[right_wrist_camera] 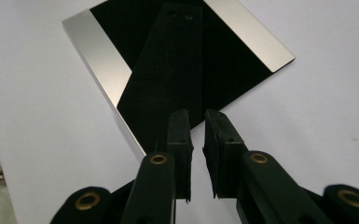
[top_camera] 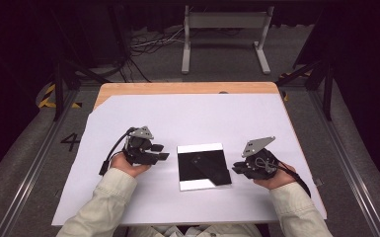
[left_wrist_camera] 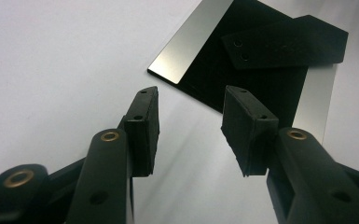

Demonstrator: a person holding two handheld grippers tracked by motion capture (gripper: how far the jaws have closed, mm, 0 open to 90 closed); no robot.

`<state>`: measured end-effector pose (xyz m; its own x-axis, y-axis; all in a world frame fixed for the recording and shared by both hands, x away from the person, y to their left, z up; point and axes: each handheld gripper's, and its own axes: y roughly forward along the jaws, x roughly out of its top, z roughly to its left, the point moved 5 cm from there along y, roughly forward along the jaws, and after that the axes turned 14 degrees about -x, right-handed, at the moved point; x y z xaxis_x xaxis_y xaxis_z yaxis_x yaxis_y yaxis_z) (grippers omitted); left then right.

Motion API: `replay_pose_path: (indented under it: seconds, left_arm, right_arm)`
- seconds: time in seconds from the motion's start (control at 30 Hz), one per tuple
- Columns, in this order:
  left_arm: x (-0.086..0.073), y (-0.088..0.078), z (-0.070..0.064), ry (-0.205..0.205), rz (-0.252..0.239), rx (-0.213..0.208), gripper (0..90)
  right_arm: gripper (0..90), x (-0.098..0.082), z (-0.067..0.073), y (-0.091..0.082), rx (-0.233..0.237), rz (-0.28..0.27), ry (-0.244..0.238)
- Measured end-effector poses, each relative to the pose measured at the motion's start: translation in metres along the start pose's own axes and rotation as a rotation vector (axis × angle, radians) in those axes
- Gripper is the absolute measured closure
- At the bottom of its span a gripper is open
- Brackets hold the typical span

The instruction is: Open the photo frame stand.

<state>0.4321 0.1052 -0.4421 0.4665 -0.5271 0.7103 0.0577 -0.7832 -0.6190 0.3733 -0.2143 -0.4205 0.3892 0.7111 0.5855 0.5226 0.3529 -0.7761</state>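
with the square mirror plate (top_camera: 201,166) at lower centre of the high view and a black strip (top_camera: 212,168) lying slantwise on it, this looks like the approach: left gripper (top_camera: 160,151) spread and empty, right gripper (top_camera: 237,167) nearly clenched on nothing, next needing a grip on the strip's overhanging lower-right end; no containers.

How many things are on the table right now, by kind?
Square plate, black with silver edge strips: 1
Black strip with two small holes, lying across the plate: 1
White sheet covering the table: 1
Hand-held grippers, left and right: 2
Total: 5
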Motion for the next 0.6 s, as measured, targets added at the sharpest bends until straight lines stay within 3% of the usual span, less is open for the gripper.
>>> replay_pose_path:
  seconds: [0.6]
  left_arm:
    - [-0.0002, 0.0002, 0.0003, -0.002, 0.004, -0.005, 56.3]
  right_arm:
    - [80.2, -0.0095, 0.0103, 0.0068, 0.045, 0.098, -0.06]
